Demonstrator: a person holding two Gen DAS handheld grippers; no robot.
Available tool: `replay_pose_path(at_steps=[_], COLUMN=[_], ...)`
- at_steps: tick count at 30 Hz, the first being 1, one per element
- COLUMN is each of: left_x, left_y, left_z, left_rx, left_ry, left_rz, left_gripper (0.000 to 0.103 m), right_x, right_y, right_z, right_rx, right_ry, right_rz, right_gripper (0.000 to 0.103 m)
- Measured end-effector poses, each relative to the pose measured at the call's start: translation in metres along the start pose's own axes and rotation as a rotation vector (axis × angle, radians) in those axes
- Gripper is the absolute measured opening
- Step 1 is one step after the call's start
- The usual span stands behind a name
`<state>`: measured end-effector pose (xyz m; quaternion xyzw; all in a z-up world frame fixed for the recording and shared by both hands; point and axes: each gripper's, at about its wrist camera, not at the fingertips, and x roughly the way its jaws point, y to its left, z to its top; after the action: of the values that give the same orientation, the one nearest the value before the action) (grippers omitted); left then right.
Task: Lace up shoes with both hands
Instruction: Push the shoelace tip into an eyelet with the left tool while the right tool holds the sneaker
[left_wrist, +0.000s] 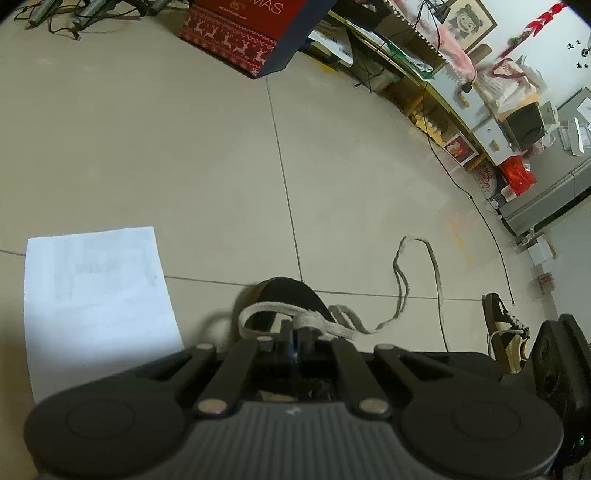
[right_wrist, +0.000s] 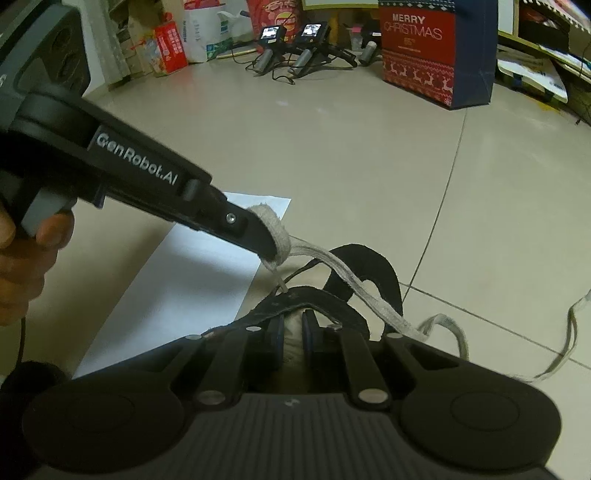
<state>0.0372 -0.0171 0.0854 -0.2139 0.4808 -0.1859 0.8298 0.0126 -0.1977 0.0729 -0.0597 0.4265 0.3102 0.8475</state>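
Clamped on the limp lace (right_wrist: 280, 240), my left hand-held gripper (right_wrist: 267, 251) aims its stiff tip at an eyelet; my right hand-held gripper (right_wrist: 291, 332), at six o'clock, pinches the shoe (right_wrist: 310, 299) on the floor.

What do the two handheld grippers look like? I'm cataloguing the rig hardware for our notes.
Both are matte black. The right gripper has two round black housings, a grey ribbed body, silver pivot pins on its linkage bars and dark blue pads on its fingers. The left gripper has the same build; from the side it shows white "GenRobot.AI" lettering and a grey trigger. No sleeve is visible.
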Motion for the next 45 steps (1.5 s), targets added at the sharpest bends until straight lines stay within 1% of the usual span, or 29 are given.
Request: replay_pose_path(at_steps=[4,7,13,22,24,30,39,45], left_x=[0.003,0.003,0.004,0.005,0.003,0.003,0.008,0.003], left_y=[-0.003,-0.006,-0.006,-0.006,-0.003,-0.013,-0.012,-0.015], left_z=[0.001,0.001,0.002,0.002,0.003,0.005,0.004,0.005], left_rx=[0.014,0.034,0.05,0.073,0.059,0.118,0.125,0.162], left_ry=[0.005,0.009,0.016,0.027,0.022,0.028,0.046,0.042], left_rz=[-0.002,0.014,0.021,0.015,0.004,0.017,0.019,0.03], left_gripper=[0.002,0.002,0.002,0.002,0.002,0.002,0.002,0.002], right_x=[0.002,0.002,0.002,0.002,0.002,0.0,0.002,0.002], right_y=[0.001,-0.001,0.0,-0.001,-0.001,0.0,-0.001,0.0], right_z=[-0.001,-0.001,-0.003,-0.004,-0.004,-0.006,-0.005,-0.004], right_rx=[-0.001,0.011,0.016,0.02,0.025,0.025,0.031,0.034], right_ry=[-0.003,-0.009,-0.02,-0.019,-0.021,-0.026,-0.028,-0.027], right_rz=[-0.001,0.008,0.008,0.01,0.009,0.005,0.01,0.005], right_gripper=[0.012,0.012,0.012,0.012,0.012,0.012,0.012,0.012])
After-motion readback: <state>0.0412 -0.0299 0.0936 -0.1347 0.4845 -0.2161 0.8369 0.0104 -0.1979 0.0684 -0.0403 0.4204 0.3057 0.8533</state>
